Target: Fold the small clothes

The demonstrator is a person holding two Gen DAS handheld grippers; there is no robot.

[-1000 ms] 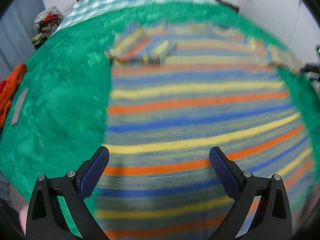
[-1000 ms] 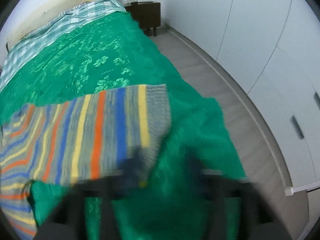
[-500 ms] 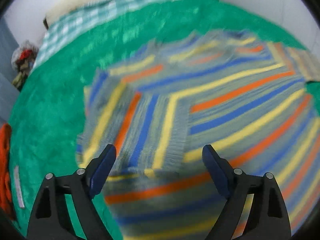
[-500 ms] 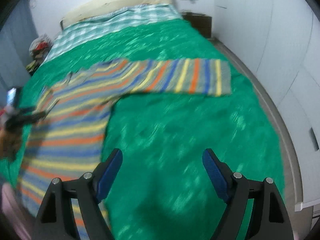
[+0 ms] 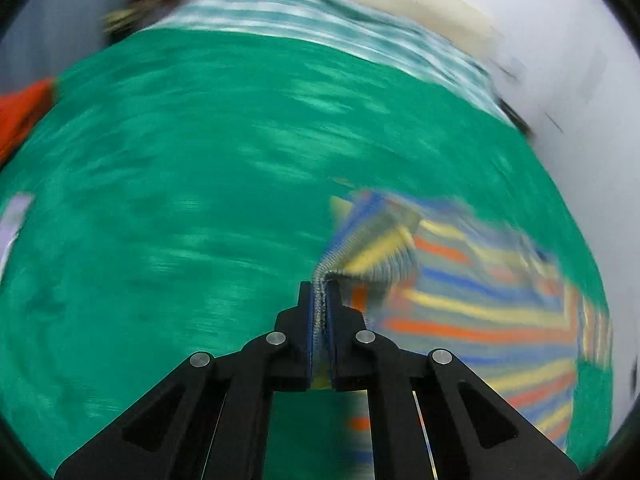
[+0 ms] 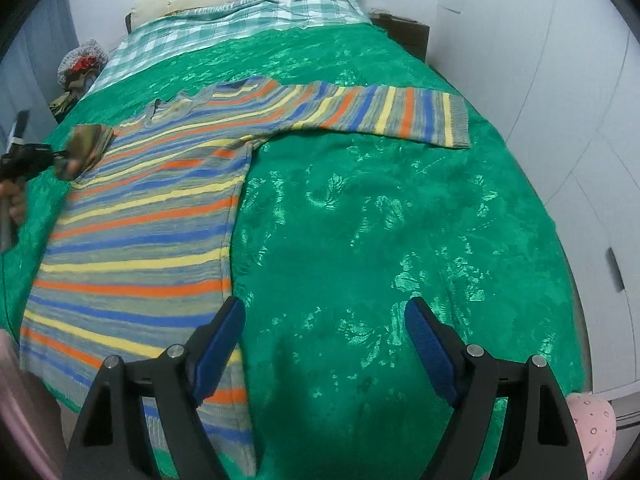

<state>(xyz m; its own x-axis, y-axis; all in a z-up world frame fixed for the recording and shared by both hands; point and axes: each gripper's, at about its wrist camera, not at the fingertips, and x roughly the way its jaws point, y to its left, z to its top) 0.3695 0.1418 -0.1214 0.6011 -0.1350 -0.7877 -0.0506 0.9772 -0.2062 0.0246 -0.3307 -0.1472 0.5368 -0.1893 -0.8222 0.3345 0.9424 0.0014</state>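
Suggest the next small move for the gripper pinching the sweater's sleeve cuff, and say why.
Probably draw the left gripper, whose jaws have just closed on the ribbed cuff of the striped sweater, outward over the green bedspread to unfold that sleeve flat. The other sleeve already lies stretched out, and the right gripper hangs open above the hem, holding nothing.

Both grippers (image 5: 320, 308) (image 6: 324, 344) have black triangular frames, silver screws and blue-padded jaws; pink sleeve (image 6: 592, 428) with small dots.
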